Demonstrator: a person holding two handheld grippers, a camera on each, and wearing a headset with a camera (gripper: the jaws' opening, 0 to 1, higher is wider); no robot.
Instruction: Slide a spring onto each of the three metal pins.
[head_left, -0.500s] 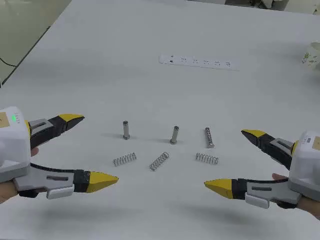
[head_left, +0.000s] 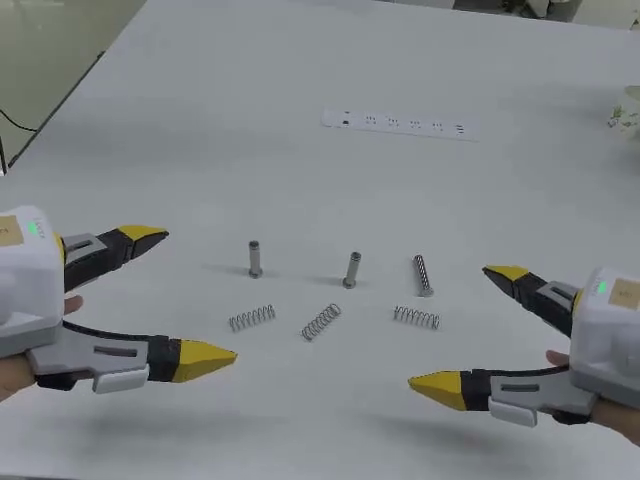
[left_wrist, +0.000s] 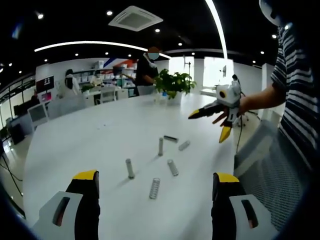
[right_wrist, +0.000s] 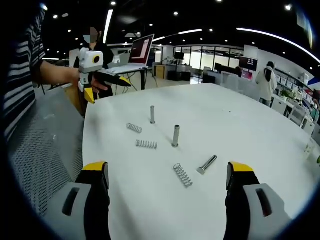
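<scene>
three springs lie on the desk near three pins. left tongs and right tongs gape wide, empty. right gripper view reveals one pin lying flat; head view adds a power strip.

Table: plain off-white, no pattern.
Left gripper and right gripper: white body, grey mid section, black jaws, yellow tips. Small green light on each white body.
Left pin, middle pin, right pin: dull grey metal.
Left spring, middle spring, right spring: silver-grey wire, coils read as fine banding.
Power strip: white, small dark socket marks in a row.
Shirt: dark with thin white horizontal stripes.
Plant: green leaves.
Chair mesh: grey, fine grid weave.
Floor past the table edge: pale green.
</scene>
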